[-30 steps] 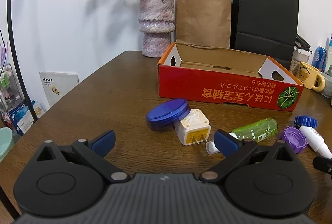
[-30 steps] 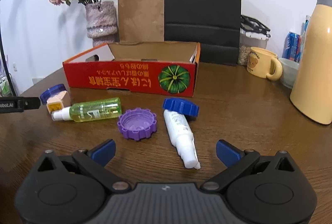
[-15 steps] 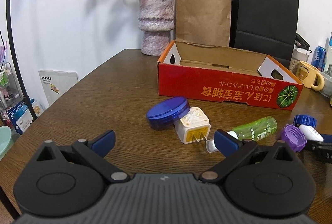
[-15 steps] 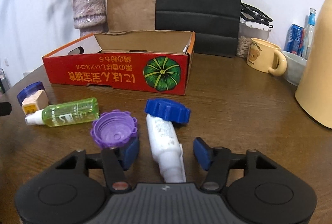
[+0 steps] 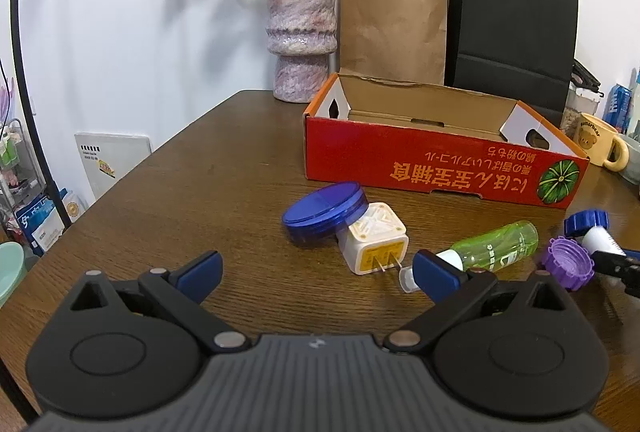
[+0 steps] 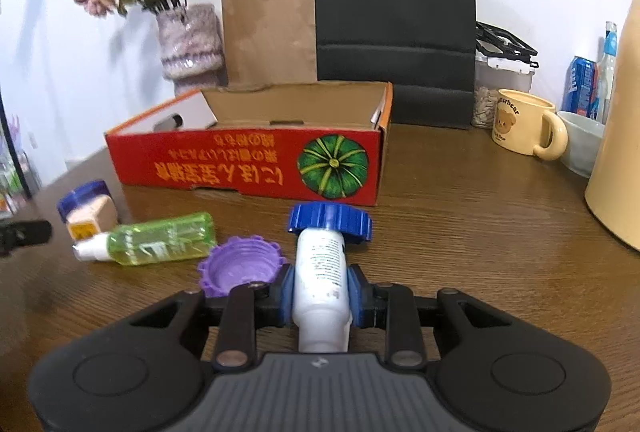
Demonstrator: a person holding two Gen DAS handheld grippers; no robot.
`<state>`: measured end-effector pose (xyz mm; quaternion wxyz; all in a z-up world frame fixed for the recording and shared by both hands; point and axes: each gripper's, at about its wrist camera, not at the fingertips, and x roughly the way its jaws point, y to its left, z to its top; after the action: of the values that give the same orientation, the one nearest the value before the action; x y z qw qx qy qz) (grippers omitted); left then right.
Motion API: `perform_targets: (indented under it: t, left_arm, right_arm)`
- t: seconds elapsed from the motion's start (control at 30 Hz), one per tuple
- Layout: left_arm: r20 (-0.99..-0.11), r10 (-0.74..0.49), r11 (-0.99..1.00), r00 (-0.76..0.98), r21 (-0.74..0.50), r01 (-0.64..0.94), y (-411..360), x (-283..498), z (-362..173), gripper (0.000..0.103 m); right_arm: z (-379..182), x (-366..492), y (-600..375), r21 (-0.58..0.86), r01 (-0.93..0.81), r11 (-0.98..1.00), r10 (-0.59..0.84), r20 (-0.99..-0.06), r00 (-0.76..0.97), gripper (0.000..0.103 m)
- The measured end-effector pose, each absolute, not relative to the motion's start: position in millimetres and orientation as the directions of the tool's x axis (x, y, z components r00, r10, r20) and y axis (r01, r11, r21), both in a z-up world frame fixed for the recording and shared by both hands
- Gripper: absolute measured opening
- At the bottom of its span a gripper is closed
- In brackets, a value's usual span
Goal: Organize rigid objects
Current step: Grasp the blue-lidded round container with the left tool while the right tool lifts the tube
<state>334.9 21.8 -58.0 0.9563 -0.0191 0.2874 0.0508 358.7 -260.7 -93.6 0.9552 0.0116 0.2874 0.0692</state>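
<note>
The right claw (image 6: 320,298) is clamped on a smooth white plastic tube (image 6: 320,272), its blue pads pressed against both sides of the round body. The tube lies pointing away from the camera, and its ridged blue cap (image 6: 330,222) sits at the far end, near the front wall of the red cardboard box (image 6: 240,162). Just left of the tube rests a purple scalloped lid (image 6: 242,264), hollow side up, touching the claw's left finger. Beyond it a translucent green spray bottle (image 6: 160,238) lies on its side with its white nozzle toward the left.

The left claw (image 5: 316,268) hangs wide open with nothing between its blue tips. Ahead of it sits a cream cube-shaped plug adapter (image 5: 374,240) with two metal prongs, and a glossy round blue tin (image 5: 324,212) leans tilted against it.

The desk (image 5: 200,200) is dark brown wood with a visible grain. The box stands open-topped, printed with a green pumpkin and orange lettering. Behind it, against a white wall, stand a mottled lilac vase (image 5: 300,36) of dried roses, a brown paper bag (image 5: 392,28) and a black paper bag (image 5: 512,32). A cream bear mug (image 6: 524,122) stands at the right.
</note>
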Motion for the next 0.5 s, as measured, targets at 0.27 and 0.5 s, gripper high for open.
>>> perform_targets:
  t: [0.27,0.5]
  left_arm:
    - [-0.555,0.089,0.994,0.827,-0.002,-0.109,21.1,336.4,-59.0,0.103]
    - [-0.564,0.057,0.997,0.824,-0.005,-0.072,18.4,338.2,-60.9,0.103]
  right_arm:
    - [-78.4,342.7,-260.8,0.079,-0.121,0.989,0.144,-0.457,0.878,0.027]
    - [-69.4,325.6,-249.1,0.062,-0.148,0.987,0.16,-0.397,0.904,0.027]
